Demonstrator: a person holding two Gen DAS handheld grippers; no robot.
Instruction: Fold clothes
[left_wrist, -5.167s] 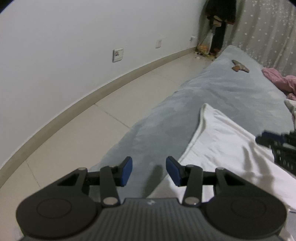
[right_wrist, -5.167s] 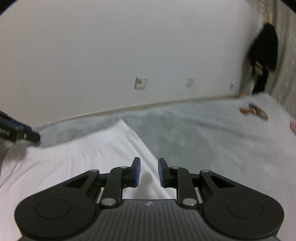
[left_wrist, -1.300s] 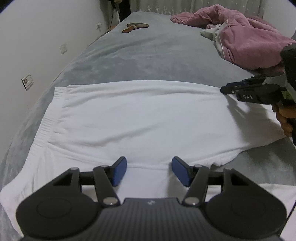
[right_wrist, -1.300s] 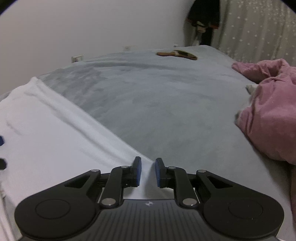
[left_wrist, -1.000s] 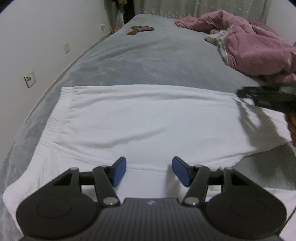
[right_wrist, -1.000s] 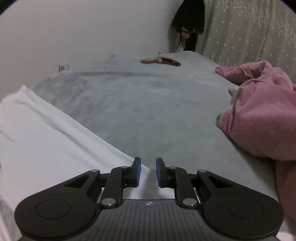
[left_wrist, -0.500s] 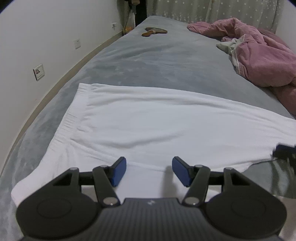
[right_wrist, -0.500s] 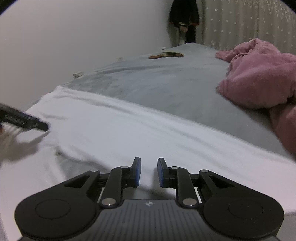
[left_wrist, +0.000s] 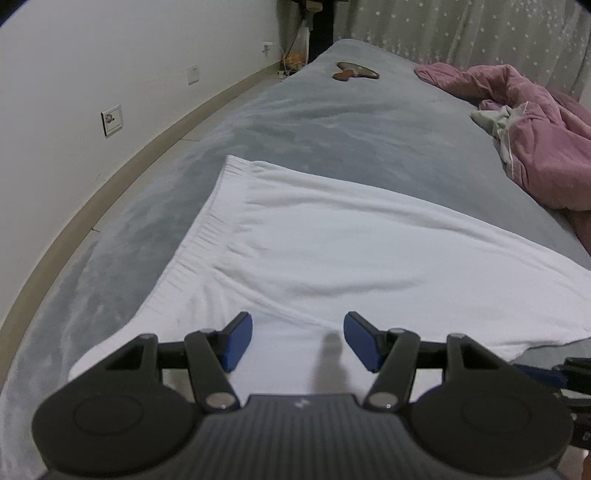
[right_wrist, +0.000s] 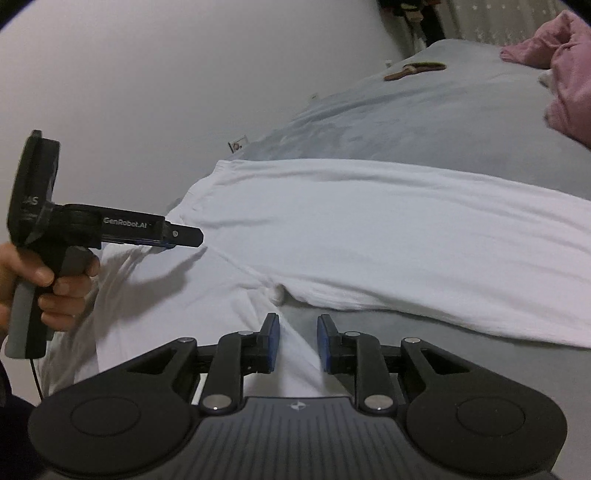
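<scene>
Right gripper: your black two-finger right gripper with blue pads (right_wrist: 297, 341) has its jaws opening, nothing between them; it hovers over the near edge of the cloth, just short of the crotch notch.
Left gripper: your black two-finger left gripper with blue pads (left_wrist: 298, 341) has jaws apart, empty, above the waist end; in the right wrist view your left hand (right_wrist: 40, 284) holds it by the handle, tips over the cloth's left part, not touching as far as you can tell.
Task thing: white cotton trousers with a gathered elastic waistband (left_wrist: 332, 258), spread flat on the grey plush bed cover (left_wrist: 332, 122); the far leg is smoothed out, the near leg runs under both grippers.
Long axis: waistband (left_wrist: 207, 229) lies to the left by the wall side, legs run off to the right; so the axis goes crosswise to where both grippers point.
Nearer hand: left sits closer to the waistband, right closer to the crotch (right_wrist: 277, 291) and the legs.
Next move (judgement): probably you pinch the near leg edge and bring it over the far leg; grab points lie just ahead and below each gripper.
Clutter: crumpled pink quilt (left_wrist: 535, 122) well apart on the right; brown flat object (left_wrist: 354, 71) far up the bed.
</scene>
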